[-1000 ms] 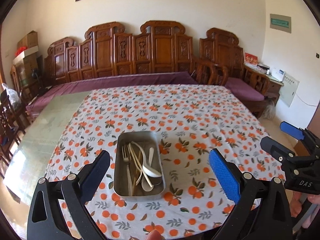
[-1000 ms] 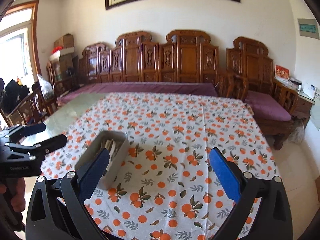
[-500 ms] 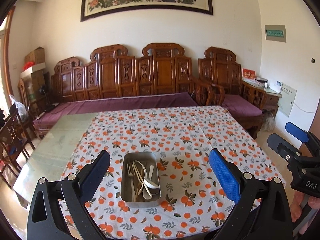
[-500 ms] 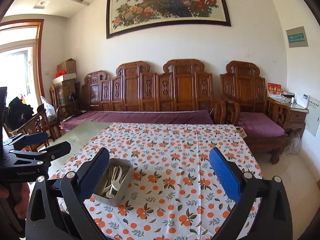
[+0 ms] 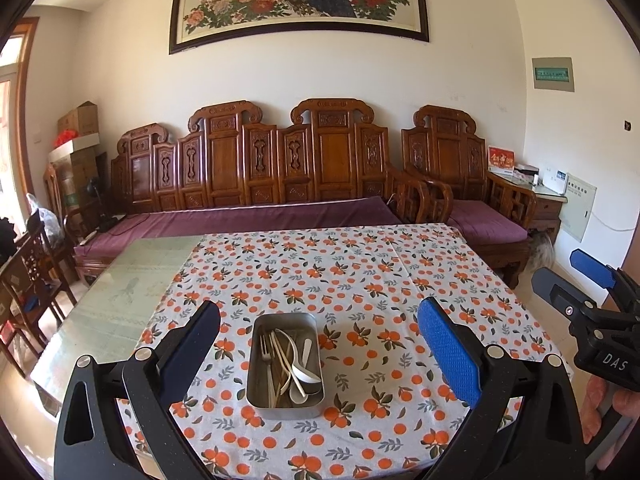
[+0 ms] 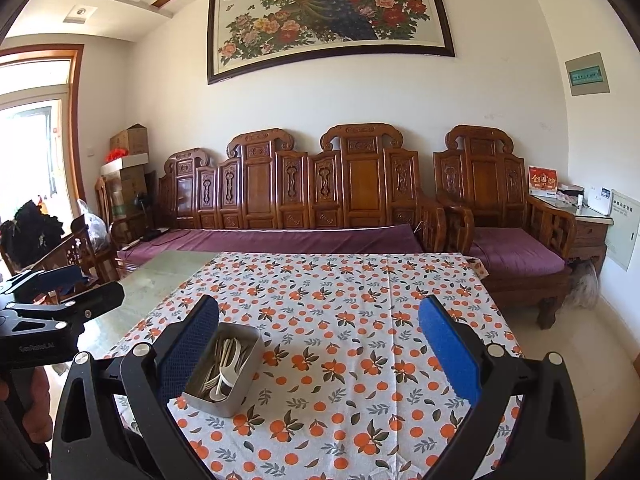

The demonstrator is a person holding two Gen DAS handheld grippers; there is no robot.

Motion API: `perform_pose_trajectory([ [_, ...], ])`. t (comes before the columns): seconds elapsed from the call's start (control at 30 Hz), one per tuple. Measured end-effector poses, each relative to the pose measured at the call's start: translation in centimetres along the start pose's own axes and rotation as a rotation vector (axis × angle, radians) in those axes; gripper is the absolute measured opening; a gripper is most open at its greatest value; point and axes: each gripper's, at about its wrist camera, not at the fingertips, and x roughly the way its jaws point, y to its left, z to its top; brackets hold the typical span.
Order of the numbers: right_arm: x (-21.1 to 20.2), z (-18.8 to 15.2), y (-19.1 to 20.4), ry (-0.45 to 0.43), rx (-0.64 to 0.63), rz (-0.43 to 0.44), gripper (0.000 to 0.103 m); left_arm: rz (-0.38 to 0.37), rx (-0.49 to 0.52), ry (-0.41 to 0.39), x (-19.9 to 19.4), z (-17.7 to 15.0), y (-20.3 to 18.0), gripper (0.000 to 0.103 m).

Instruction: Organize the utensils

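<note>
Both my jaws gape wide, nothing between them. Left gripper (image 5: 318,354) sits above the near edge of the surface, squared up on the metal tin (image 5: 285,362). Right gripper (image 6: 318,354) hangs alongside; from its camera the tin (image 6: 222,368) is low left, partly behind my left-side finger (image 6: 190,346).

Tin stands upright on the orange-print tablecloth (image 5: 380,280), near the front edge, roughly centred. Inside, piled loose: a metal fork (image 5: 266,354) along the left wall, a white spoon (image 5: 302,366) with its bowl toward me, and several pale long-handled pieces crossing each other. Can't count them or tell the pale ones apart; too tangled.

Status, my read: all utensils visible are in the tin, none loose on the cloth. So either collection is finished, or sorting hasn't started and the pile is the raw input. Frames don't settle which. No second container or divider in sight.

Further out: cloth is bare past the tin, with uncovered glass top (image 5: 132,280) on the left. Beyond the surface, a carved wooden bench (image 5: 256,160) with purple cushion against the wall.
</note>
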Motion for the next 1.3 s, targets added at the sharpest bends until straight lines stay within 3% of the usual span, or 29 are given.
perform_pose_trajectory([
  [1.3,0.68,-0.42,0.0,0.008,0.009,0.003,0.101,-0.012,-0.016,-0.026,-0.43,-0.18,0.04,0.095],
])
